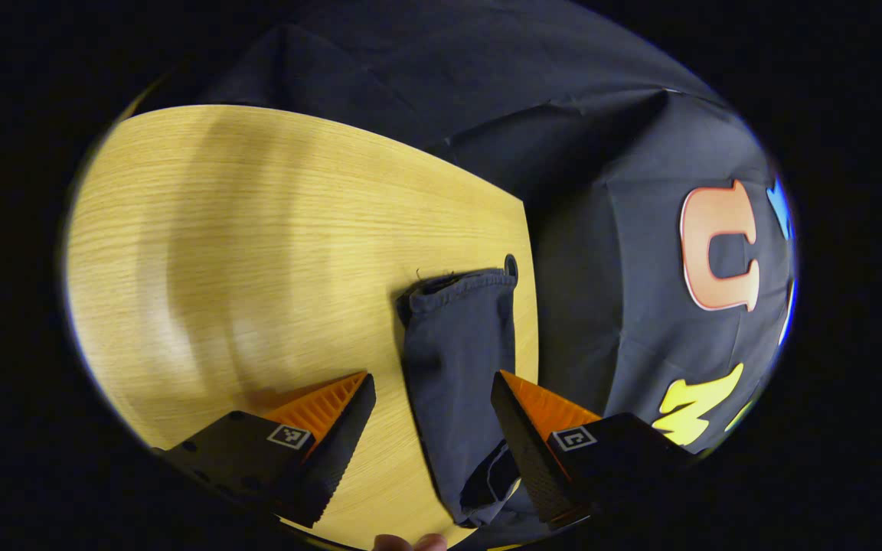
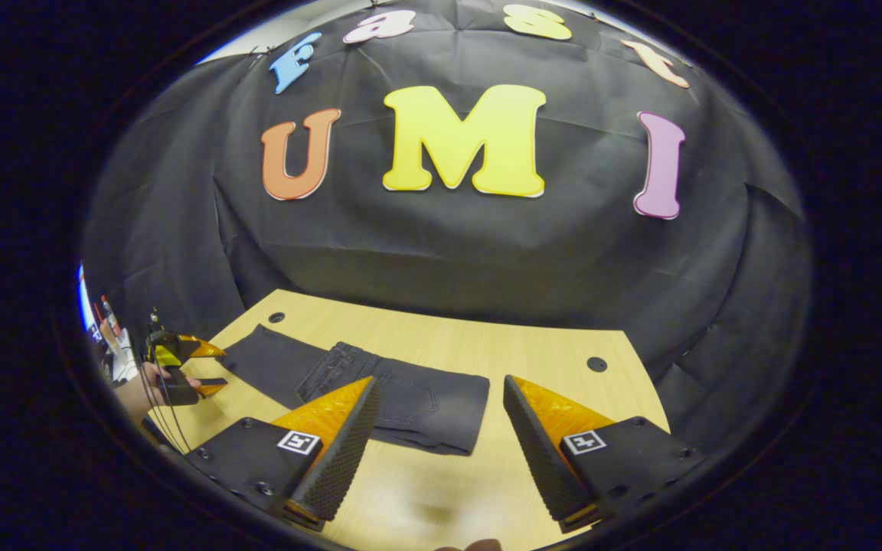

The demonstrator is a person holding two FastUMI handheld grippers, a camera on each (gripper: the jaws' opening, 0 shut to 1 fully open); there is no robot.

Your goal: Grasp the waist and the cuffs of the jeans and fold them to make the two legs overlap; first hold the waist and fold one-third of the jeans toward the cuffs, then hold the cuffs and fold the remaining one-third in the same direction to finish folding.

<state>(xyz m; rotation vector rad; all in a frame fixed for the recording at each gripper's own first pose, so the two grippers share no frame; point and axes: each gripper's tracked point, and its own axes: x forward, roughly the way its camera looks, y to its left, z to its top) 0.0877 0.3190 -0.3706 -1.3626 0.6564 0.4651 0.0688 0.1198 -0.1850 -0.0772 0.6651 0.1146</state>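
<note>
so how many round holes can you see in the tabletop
2 in the right gripper view: one hole at the far left corner beyond the jeans, one hole near the far right edge. More may lie hidden under the jeans.

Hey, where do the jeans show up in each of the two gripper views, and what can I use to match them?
Left gripper view: the jeans lie low and right of centre, one leg running up between the open left gripper fingers to its cuff.
Right gripper view: the jeans lie across the lower middle of the table, beyond the open right gripper.
Shared landmark: the round hole in the table beside the cuff.
</note>
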